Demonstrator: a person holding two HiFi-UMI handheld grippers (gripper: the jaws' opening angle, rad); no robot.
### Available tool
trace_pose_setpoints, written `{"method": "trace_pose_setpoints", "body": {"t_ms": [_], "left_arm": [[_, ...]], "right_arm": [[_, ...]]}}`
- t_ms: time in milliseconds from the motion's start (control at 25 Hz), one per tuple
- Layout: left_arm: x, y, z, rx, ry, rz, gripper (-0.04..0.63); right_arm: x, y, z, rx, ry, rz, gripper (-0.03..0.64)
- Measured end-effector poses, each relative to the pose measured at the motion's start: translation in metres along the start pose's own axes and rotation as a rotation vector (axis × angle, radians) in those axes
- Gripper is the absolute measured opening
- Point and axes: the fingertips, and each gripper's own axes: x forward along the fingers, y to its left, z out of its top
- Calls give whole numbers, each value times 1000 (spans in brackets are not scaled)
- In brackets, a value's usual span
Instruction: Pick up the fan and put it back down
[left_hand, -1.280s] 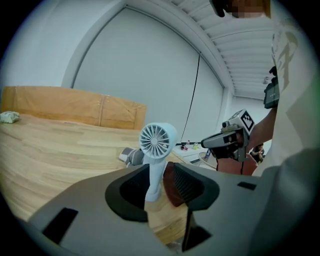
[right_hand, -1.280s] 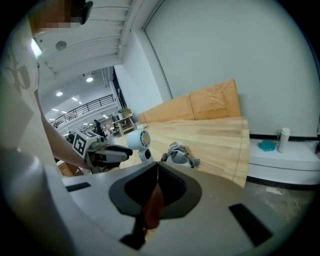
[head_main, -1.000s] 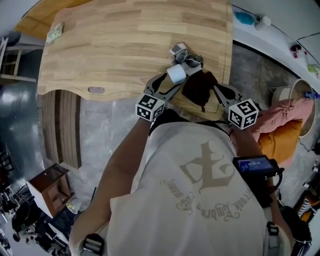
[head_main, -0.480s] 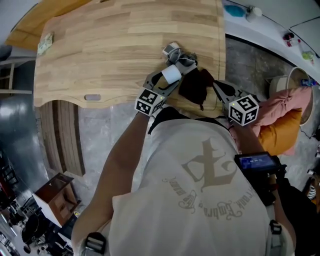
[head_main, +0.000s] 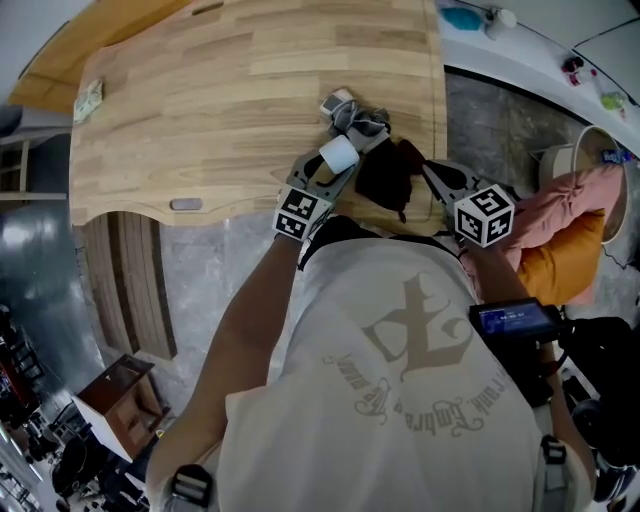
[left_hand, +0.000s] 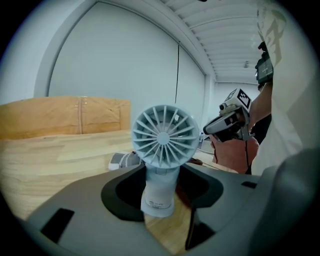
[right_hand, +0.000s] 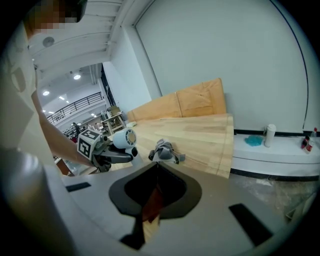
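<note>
The small white fan (head_main: 339, 153) stands with its round grille (left_hand: 163, 137) toward me in the left gripper view. Its handle sits between the jaws of my left gripper (left_hand: 161, 172), which have just been closing and now press it on both sides. I cannot tell whether its base rests on the wooden table (head_main: 200, 90). From the right gripper view the fan (right_hand: 124, 138) shows at the left, in the left gripper (right_hand: 112, 156). My right gripper (head_main: 428, 172) is beside it, jaws shut (right_hand: 157, 167), holding nothing.
A dark red cloth (head_main: 385, 175) lies between the two grippers near the table's front edge. A crumpled grey item (head_main: 358, 118) lies just beyond the fan. A small greenish thing (head_main: 88, 97) lies far left. Pink and orange cushions (head_main: 560, 240) are on the floor at right.
The left jaws have drawn in around the fan's handle. Both hands stay where they were; only the head view has shifted a little.
</note>
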Motion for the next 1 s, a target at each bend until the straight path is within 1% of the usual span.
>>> {"method": "trace_pose_setpoints", "body": {"t_ms": [160,320,600,840,1000], "left_arm": [[-1,-9,-1,-4,-5,2,218],[-13,-2,-4,0,10,39,217],[-26,-8,5,-24,-6,87,216],[-43,-19,16,-53,-29,116,216],[-64,-22,24,-101,-60,145,216]], "right_arm": [[-3,1,-1,-17,9,5,15],[11,6,4,-20,-7,36,15],[9,11,5,-32,-3,78,15],[10,22,2,-35,-8,121,15],[12,34,9,-42,-22,143,15]]}}
